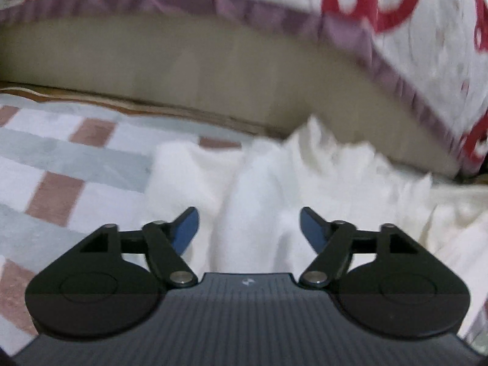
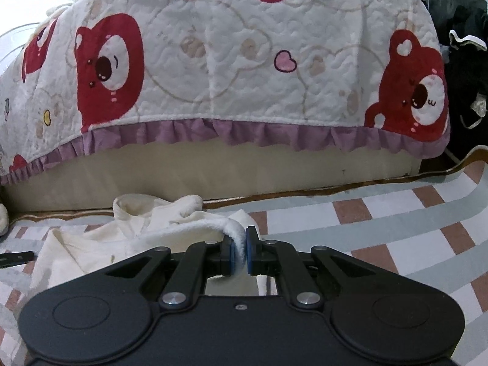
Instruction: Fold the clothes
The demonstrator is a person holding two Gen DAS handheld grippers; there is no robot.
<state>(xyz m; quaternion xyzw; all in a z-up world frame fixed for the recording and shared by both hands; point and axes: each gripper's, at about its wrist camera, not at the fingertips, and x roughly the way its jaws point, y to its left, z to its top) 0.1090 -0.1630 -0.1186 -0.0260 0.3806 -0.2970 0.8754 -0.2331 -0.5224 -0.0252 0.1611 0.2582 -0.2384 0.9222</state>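
A white fleecy garment (image 1: 274, 183) lies crumpled on a checked blanket (image 1: 76, 158). My left gripper (image 1: 249, 222) is open, its blue pads spread wide just above the garment's folds, holding nothing. In the right wrist view the same garment (image 2: 128, 238) lies to the left, and my right gripper (image 2: 240, 250) is shut on a thick white edge of the garment (image 2: 195, 228), which arches up from the pile into the jaws.
A bed base (image 2: 213, 174) stands close ahead, draped with a quilted cover (image 2: 228, 55) with red bears and a purple frill. Dark clothing (image 2: 463, 45) is piled at the far right. A black tool part (image 2: 15, 257) shows at the left edge.
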